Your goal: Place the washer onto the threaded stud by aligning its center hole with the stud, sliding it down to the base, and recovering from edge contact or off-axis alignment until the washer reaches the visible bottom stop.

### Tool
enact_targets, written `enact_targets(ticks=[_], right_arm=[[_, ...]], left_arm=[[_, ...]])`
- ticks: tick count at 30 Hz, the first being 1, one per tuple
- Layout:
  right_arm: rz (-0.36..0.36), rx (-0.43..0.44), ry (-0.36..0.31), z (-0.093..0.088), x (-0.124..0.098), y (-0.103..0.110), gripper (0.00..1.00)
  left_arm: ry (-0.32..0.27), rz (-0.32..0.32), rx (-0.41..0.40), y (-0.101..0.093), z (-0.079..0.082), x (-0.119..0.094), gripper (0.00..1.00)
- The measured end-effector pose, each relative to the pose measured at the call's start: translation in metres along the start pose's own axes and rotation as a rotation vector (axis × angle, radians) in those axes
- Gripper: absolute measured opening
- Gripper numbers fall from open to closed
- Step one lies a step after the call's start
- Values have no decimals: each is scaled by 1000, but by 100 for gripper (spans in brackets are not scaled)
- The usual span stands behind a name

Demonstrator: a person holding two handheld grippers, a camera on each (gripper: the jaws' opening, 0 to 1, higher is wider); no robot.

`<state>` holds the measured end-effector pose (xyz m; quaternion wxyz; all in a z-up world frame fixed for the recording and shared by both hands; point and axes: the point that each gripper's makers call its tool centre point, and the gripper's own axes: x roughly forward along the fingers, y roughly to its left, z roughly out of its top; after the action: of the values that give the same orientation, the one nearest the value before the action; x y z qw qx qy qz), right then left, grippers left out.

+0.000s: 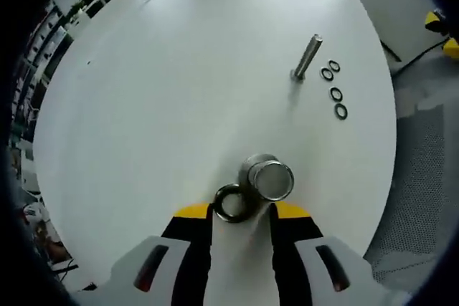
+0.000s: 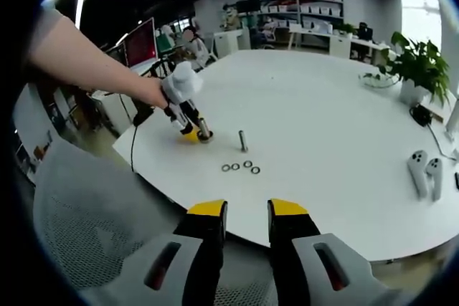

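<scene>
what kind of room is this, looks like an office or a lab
Probably an open-plan office or lab: a large round white table stands before white shelving with storage bins, a red-lit monitor and a potted green plant.

White round table (image 1: 179, 69); black washers (image 1: 334, 91); silver metal stud (image 1: 307, 56); left gripper (image 1: 240, 213) white with yellow-tipped black jaws.

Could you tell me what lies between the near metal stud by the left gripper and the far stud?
In the left gripper view, only bare white table separates the near shiny metal stud from the far grey threaded stud; four black washers lie beside the far one.
</scene>
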<state>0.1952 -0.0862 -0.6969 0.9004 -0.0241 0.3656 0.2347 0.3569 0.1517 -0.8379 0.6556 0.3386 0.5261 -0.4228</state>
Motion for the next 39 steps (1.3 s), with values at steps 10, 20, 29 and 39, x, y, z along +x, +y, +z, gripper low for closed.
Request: enact_targets(ticks=[10, 20, 29, 39], right_arm=[[-2, -2, 2, 0, 0, -1, 24], [-3, 0, 4, -1, 0, -1, 24], [-3, 0, 1, 0, 0, -1, 24], [-1, -4, 8, -1, 0, 0, 24]], left_arm=[[35, 0, 77, 0, 3, 1, 22], [29, 8, 27, -2, 0, 0, 21], [43, 13, -11, -14, -22, -5, 20], [22, 23, -96, -31, -46, -12, 20]])
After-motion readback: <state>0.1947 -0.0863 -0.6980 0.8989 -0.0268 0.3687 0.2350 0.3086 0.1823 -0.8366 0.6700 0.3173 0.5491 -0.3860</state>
